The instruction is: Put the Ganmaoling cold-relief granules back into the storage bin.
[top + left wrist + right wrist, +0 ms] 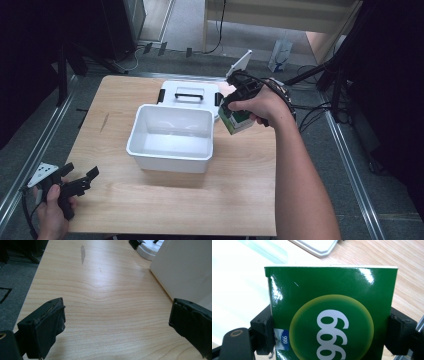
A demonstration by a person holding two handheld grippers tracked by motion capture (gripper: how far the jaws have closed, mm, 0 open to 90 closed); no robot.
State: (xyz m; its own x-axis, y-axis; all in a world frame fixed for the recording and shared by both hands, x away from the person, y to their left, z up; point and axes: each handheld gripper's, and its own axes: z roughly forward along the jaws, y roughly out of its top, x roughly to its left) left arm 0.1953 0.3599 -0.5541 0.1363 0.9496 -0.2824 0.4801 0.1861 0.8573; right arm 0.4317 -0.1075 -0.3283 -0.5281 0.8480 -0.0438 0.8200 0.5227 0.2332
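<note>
The wooden table carries a white open bin at its centre, with the bin's lid lying flat just behind it. The right gripper holds a green box in the air just beside the bin's right rim, near its rear corner. In the right gripper view the two jaws press on opposite side faces of the green box, well down its height, so most of the carton projects past the pads.

Probable faults from this position:
- The box is not yet over the opening. A release here would likely drop it onto the rim or the table beside the bin.
- The carton faces are glossy and the hold sits low; a quick swing could let the box pivot or slip between the pads.
- A low approach could strike the bin wall and push the bin towards the lid.

Pose: the right forearm extends forward along the right side of the table, with the hand wrapped over the gripper and the box tilted. The left gripper rests in the left hand at the near left corner, jaws wide apart and empty above bare wood, well apart from the bin.
</note>
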